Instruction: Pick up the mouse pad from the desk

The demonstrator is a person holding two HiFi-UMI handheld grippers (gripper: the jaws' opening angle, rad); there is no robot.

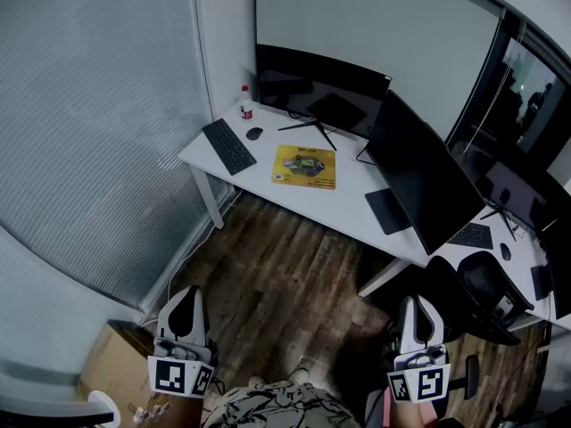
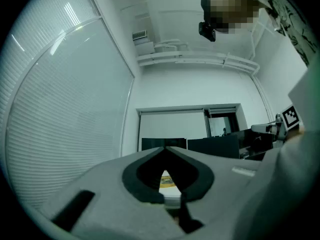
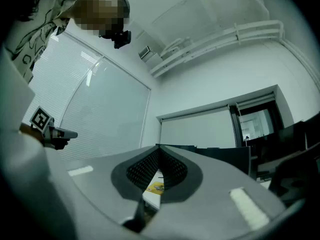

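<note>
The yellow mouse pad [image 1: 304,167] lies flat on the white desk [image 1: 348,199], between a keyboard and a monitor stand. Both grippers hang low near the person's body, far from the desk and over the wooden floor. My left gripper [image 1: 186,294] is shut with nothing in it, and so is my right gripper [image 1: 417,303]. In the left gripper view the jaws meet at the tip of my left gripper [image 2: 165,148], and a sliver of the mouse pad [image 2: 167,180] shows through the gap behind them. The right gripper view shows the same for my right gripper [image 3: 159,147] and the mouse pad [image 3: 155,187].
A black keyboard [image 1: 229,146], a mouse [image 1: 254,133] and a red-capped bottle [image 1: 246,106] sit left of the pad. Two monitors [image 1: 318,83] [image 1: 419,175] stand behind and to the right. An office chair [image 1: 482,294] is at right, a cardboard box [image 1: 111,366] at lower left, and blinds cover the left wall.
</note>
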